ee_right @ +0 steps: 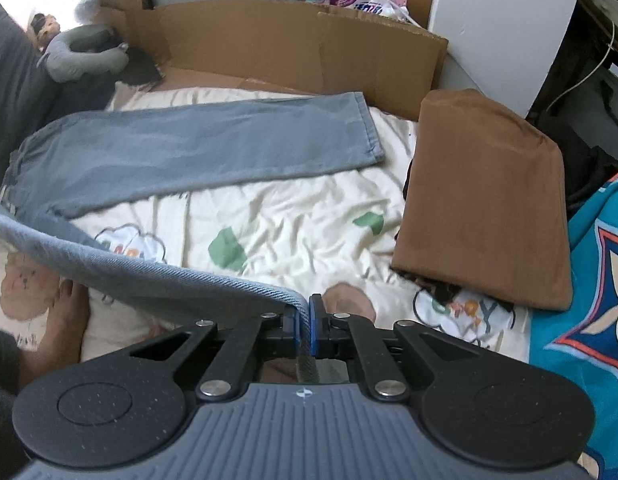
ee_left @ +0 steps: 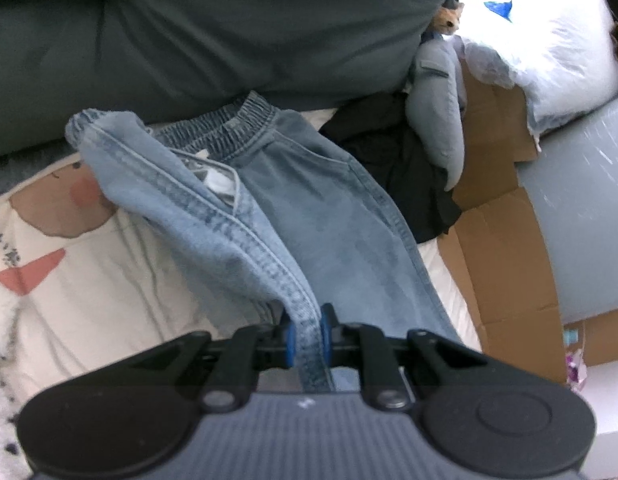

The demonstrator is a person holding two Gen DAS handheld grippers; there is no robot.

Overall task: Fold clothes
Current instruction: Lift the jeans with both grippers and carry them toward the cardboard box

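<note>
Light blue jeans (ee_left: pixel 309 208) lie on a cream printed bed sheet (ee_left: pixel 89 288), elastic waistband toward the dark grey duvet. My left gripper (ee_left: pixel 308 338) is shut on a seamed edge of the jeans, lifting that side off the sheet. In the right wrist view one leg of the jeans (ee_right: pixel 213 144) lies flat across the sheet (ee_right: pixel 293 216) with its hem toward the right. The other leg (ee_right: pixel 141 272) is raised, and my right gripper (ee_right: pixel 304 326) is shut on its edge.
A folded brown garment (ee_right: pixel 481 200) rests on the sheet at right. Cardboard (ee_right: pixel 301 44) lines the far side, with a grey neck pillow (ee_right: pixel 81 60) and black cloth (ee_left: pixel 405 168) nearby. A dark grey duvet (ee_left: pixel 213 28) lies beyond the waistband. A person's bare foot (ee_right: pixel 65 316) rests at lower left.
</note>
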